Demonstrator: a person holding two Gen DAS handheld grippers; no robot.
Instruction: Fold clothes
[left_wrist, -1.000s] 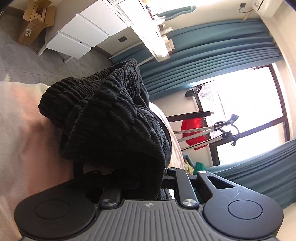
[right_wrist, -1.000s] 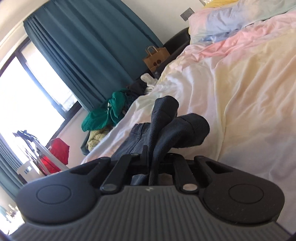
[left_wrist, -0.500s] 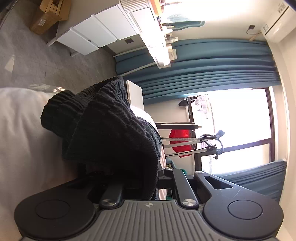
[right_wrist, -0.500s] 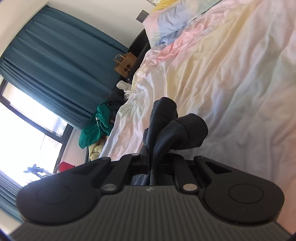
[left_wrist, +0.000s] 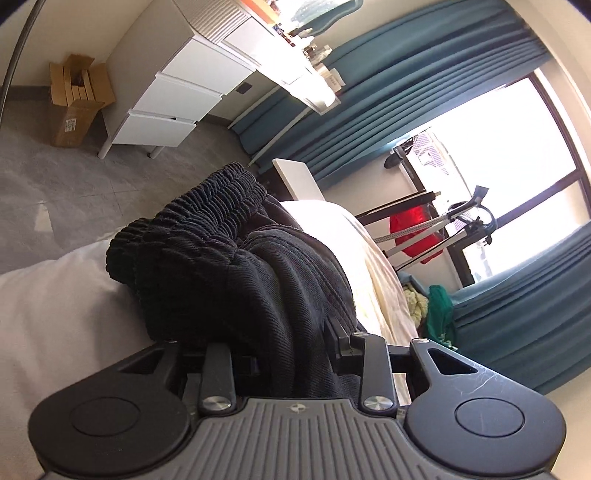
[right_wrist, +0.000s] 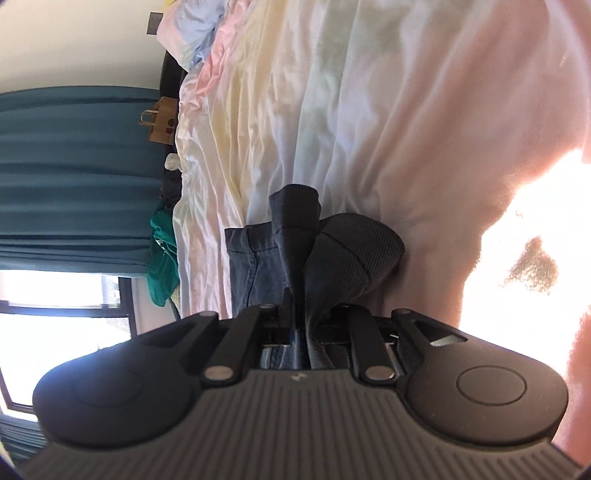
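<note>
L gripper (left_wrist: 291, 354) has a thick bunch of black corduroy trousers (left_wrist: 236, 269) between its fingers; its jaws are opening at this moment, standing at a medium gap, w/ the cloth still filling the space between them, so can't tell if the pads still press or have just let go. The elastic, ribbed waistband (left_wrist: 207, 210) of the garment bulges up and away from the gripper, over the edge of the bed (left_wrist: 55, 314), whose pale sheet shows to the left in that view. Behind it: grey floor, a white drawer unit (left_wrist: 177, 99), an open cardboard box (left_wrist: 79, 99) near the wall, teal curtains (left_wrist: 399, 96) beside a bright window, and a red item (left_wrist: 415, 236) hanging on a rack. R gripper (right_wrist: 301, 314) sits narrow, jaws nearly together but easing open, w/ a fold of dark grey fabric (right_wrist: 332, 254) pinched in the slot; two rounded cuff-like ends stick up above the fingers. Just to the left of it a flat denim-blue piece w/ a stitched seam (right_wrist: 251, 266) lies on the bed. The bedding in the right wrist view is crumpled, pastel pink, yellow and pale blue (right_wrist: 332, 110). A brown paper bag (right_wrist: 160, 125) and a green garment (right_wrist: 162, 254) sit off the bed's far side, by the curtain. Strong sun glare washes out the right of that view.
</note>
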